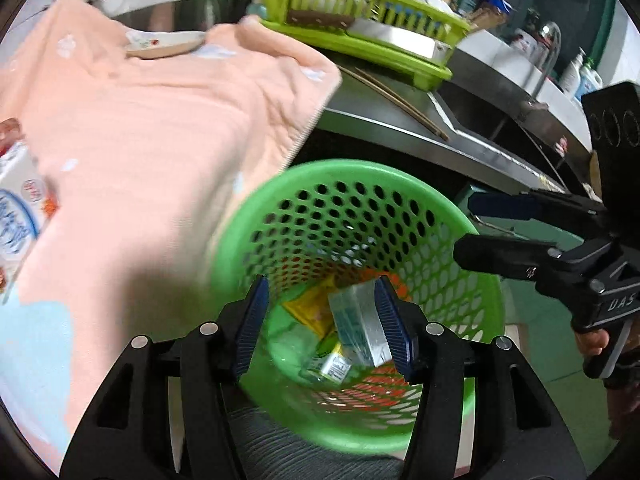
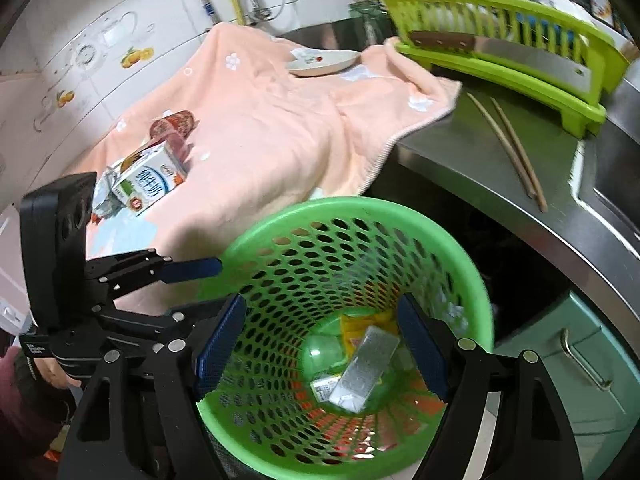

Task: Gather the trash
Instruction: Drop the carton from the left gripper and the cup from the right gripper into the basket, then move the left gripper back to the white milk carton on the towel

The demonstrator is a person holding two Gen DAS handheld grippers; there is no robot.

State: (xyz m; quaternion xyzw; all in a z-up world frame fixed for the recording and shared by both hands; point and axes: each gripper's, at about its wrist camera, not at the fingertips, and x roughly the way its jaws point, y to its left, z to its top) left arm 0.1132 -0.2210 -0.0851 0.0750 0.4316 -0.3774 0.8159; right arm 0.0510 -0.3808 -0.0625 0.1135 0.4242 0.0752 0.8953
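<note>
A home kitchen — a lime-green plastic dish rack (image 2: 500, 56) stands on a stainless-steel counter (image 2: 460, 160). Behind the rack, white wall tiles (image 2: 132, 20) with fruit decals.

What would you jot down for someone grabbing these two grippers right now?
Left gripper: open, empty, above the green basket.
Right gripper: open, empty, also above the basket.
Done: a silver carton and yellow wrappers lie in the basket's bottom.
Left: a milk carton and a red wrapper still sit on the pink towel on the counter.
The plate and chopsticks do not look like trash.
</note>
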